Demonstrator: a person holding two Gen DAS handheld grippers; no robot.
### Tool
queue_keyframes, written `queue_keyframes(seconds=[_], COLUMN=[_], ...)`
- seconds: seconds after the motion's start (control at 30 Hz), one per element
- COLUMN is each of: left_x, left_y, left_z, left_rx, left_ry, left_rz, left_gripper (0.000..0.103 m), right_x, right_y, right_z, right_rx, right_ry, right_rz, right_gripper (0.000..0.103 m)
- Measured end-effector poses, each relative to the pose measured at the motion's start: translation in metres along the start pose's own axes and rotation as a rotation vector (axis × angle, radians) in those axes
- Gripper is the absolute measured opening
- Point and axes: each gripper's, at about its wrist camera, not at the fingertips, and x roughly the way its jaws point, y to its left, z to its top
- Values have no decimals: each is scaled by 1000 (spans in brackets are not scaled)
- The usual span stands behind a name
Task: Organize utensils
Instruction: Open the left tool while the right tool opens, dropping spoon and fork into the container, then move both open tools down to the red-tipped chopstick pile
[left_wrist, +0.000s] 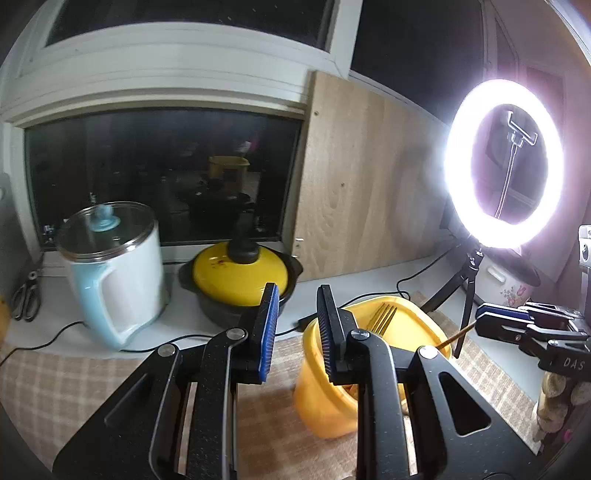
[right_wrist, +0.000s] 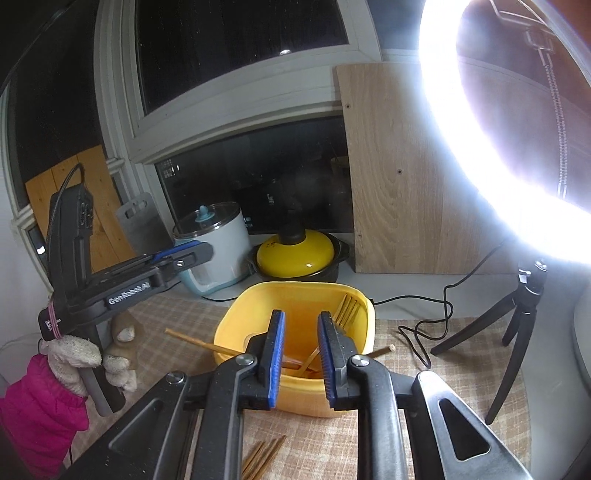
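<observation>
A yellow plastic tub (right_wrist: 258, 306) stands on the checked cloth and holds a gold fork (right_wrist: 349, 306) and wooden chopsticks (right_wrist: 199, 343) that stick out over its rim. The tub also shows in the left wrist view (left_wrist: 325, 402) with the fork (left_wrist: 382, 317) in it. My right gripper (right_wrist: 301, 354) is open and empty just above the tub's near rim. My left gripper (left_wrist: 293, 328) is open and empty, to the left of the tub. Several loose chopsticks (right_wrist: 264, 456) lie on the cloth below my right gripper.
A white and blue kettle (left_wrist: 114, 273) and a yellow-lidded black pot (left_wrist: 240, 277) stand on the sill behind. A lit ring light (left_wrist: 504, 162) on a tripod (right_wrist: 517, 332) stands at the right, with its cable (right_wrist: 432, 317) on the cloth. Scissors (left_wrist: 26, 295) lie far left.
</observation>
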Motion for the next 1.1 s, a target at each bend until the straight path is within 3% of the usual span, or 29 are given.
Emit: queue_keyframes(seconds=[0.27,0.53,0.77,1.1], left_x=[-49,-87,-96,-80], left_y=[11,21,8,-27], left_z=[-15,-49,-93,-156], left_rx=[-38,-95,-114,-188], left_ry=[-22,28,146,393], left_rz=[47,50,20,-73], left_gripper=[20,20,20,20], right_x=[-22,-24,-8,18], right_y=[-2,-11,-22,-21], right_z=[-14,-42,-79,-132], right_rx=[17,72,177,243], right_ry=[-9,51,176,383], right_rz=[59,131,203,265], right_gripper=[26,30,30,31])
